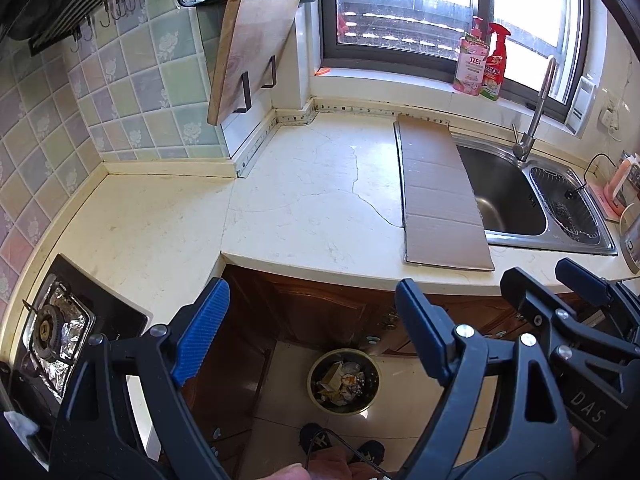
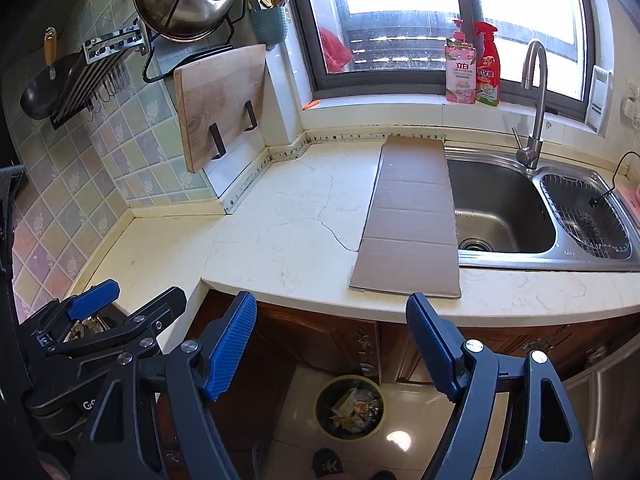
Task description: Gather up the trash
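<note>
Cardboard sheet point(image 2: 412, 220) beside steel sink point(image 2: 500, 208), two bottles point(image 2: 472, 64) on windowsill

One trash bin point(image 2: 349, 407) on the floor, holding several scraps, too jumbled to count. One cardboard sheet point(image 2: 412, 220) on the counter. Two bottles point(image 2: 472, 65) on the windowsill, one cutting board point(image 2: 220, 106), one faucet point(image 2: 534, 108), and two grippers: left point(image 1: 312, 336), right point(image 2: 332, 344).

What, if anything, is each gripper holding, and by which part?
Nothing: the left gripper and the right gripper both stand open and empty above the trash bin.
</note>
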`<state>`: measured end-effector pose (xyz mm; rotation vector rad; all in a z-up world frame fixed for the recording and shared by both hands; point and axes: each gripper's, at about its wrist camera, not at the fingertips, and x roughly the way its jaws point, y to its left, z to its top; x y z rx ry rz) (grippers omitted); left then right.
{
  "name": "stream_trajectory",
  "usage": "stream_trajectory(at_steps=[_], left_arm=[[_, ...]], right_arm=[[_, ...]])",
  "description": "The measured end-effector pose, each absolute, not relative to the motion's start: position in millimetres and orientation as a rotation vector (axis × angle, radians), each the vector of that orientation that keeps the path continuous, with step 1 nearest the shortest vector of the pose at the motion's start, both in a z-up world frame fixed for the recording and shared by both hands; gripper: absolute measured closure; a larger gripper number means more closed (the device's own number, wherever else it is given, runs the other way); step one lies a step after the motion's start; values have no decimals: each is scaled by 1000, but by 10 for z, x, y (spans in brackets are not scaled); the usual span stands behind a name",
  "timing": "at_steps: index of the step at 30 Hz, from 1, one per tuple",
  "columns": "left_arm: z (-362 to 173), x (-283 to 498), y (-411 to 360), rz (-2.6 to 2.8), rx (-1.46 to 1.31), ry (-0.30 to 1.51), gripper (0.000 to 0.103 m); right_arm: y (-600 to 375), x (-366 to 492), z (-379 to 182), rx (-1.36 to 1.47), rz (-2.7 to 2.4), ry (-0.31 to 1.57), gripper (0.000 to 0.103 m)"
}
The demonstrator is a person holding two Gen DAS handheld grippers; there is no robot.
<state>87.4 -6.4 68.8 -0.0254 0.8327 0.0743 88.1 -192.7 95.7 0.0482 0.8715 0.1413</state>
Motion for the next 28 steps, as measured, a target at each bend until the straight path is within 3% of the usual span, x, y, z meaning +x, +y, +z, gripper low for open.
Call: stream_trajectory(at_steps=[28], left_arm=[[644, 950, 79, 81, -37, 842, 20]], right_arm=[[-1900, 1012, 920, 20, 143, 866, 24]])
